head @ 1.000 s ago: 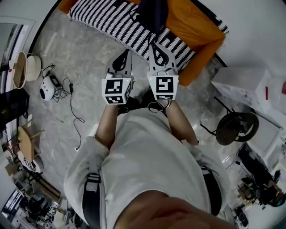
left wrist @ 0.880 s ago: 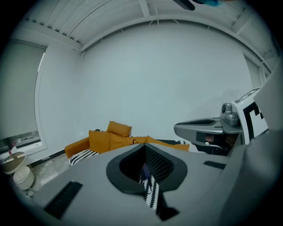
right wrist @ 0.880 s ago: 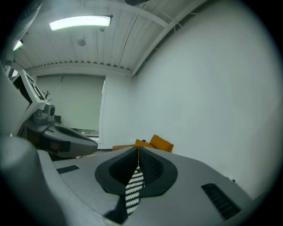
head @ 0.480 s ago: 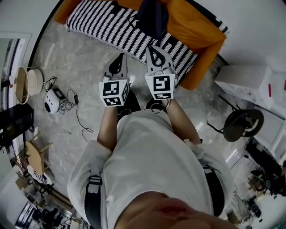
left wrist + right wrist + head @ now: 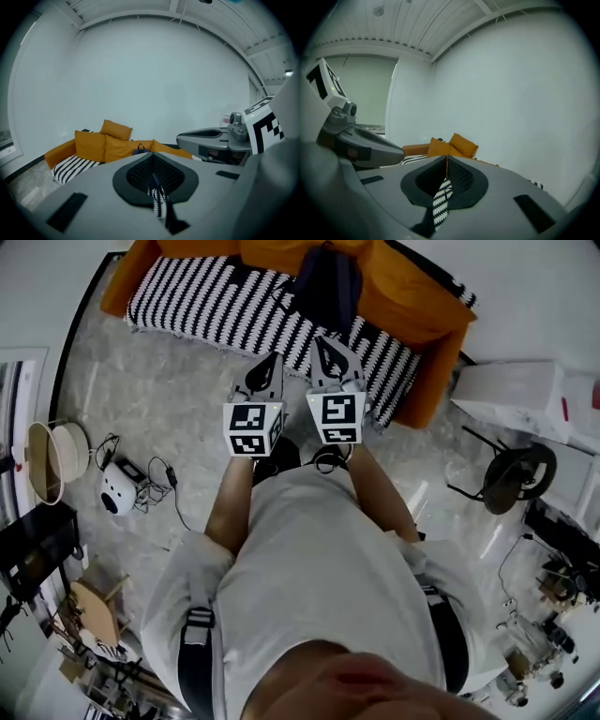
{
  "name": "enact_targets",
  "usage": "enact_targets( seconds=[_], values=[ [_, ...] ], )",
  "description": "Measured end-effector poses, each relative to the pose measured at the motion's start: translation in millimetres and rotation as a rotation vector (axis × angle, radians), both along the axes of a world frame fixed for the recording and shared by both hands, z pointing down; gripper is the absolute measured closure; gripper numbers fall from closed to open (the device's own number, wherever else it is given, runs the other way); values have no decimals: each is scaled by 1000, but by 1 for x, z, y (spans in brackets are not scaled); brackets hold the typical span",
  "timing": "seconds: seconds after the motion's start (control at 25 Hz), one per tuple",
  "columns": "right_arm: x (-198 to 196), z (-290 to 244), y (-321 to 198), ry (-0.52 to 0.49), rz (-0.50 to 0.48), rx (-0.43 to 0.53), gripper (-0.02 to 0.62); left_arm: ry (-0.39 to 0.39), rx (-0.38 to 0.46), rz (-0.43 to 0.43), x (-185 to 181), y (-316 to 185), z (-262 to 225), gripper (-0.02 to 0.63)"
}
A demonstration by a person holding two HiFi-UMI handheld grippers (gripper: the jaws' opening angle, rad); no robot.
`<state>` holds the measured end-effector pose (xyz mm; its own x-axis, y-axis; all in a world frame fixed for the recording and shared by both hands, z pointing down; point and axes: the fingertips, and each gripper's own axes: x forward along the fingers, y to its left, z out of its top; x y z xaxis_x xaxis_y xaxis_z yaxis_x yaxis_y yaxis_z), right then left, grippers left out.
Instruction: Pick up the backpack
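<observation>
A dark navy backpack (image 5: 326, 282) stands upright on the orange sofa (image 5: 427, 329), against its back cushions, above a black-and-white striped blanket (image 5: 211, 301). Both grippers are held out side by side in front of the person, short of the sofa. The left gripper (image 5: 270, 362) is shut and empty over the floor near the blanket's edge. The right gripper (image 5: 321, 341) is shut and empty, its tips over the striped blanket below the backpack. In the left gripper view the backpack (image 5: 139, 149) shows small and far beyond the shut left gripper (image 5: 153, 161). The right gripper view shows only sofa cushions (image 5: 457, 145).
A white box (image 5: 511, 395) and a black round stool (image 5: 511, 476) stand right of the sofa. On the marble floor at the left lie a white dog-shaped device (image 5: 118, 493) with cables and a round basket (image 5: 49, 460). A black cabinet (image 5: 33, 549) stands lower left.
The person has walked toward the sofa, which has slid lower and nearer in the head view. Both grippers have gone forward with the person and stay shut.
</observation>
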<state>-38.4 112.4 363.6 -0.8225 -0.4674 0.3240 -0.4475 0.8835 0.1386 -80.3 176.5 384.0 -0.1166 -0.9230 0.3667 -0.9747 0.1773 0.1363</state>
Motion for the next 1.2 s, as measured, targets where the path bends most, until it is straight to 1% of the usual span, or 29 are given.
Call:
enact_targets(
  seconds=[0.08, 0.2, 0.28, 0.4, 0.56, 0.68, 0.76, 0.84, 0.96, 1.08, 1.2],
  values=[
    [-9, 1, 2, 4, 48, -10, 557, 5, -2, 33, -17, 2, 4, 595],
    [-11, 2, -5, 17, 110, -18, 557, 17, -9, 82, -30, -6, 11, 595],
    [-6, 3, -15, 31, 143, -20, 557, 27, -16, 106, -31, -17, 15, 595],
    [6, 8, -37, 49, 183, -36, 557, 37, -24, 142, -24, -40, 20, 594],
    [8, 18, -79, 43, 212, -72, 557, 9, -33, 169, -21, -81, 18, 594],
    [-2, 20, -109, 17, 222, -86, 557, -10, -55, 193, -27, -105, 19, 594],
    [-13, 20, -124, -3, 217, -89, 557, -17, -78, 180, -40, -120, 24, 594],
    [-19, 23, -140, -32, 220, -111, 557, -23, -97, 171, -47, -135, 28, 594],
    [-19, 32, -155, -48, 228, -143, 556, -45, -126, 189, -48, -150, 36, 594],
    [-14, 42, -161, -44, 246, -166, 555, -40, -165, 201, -49, -155, 44, 594],
    [-9, 45, -171, -50, 269, -188, 556, -45, -180, 218, -47, -167, 44, 594]
  ],
)
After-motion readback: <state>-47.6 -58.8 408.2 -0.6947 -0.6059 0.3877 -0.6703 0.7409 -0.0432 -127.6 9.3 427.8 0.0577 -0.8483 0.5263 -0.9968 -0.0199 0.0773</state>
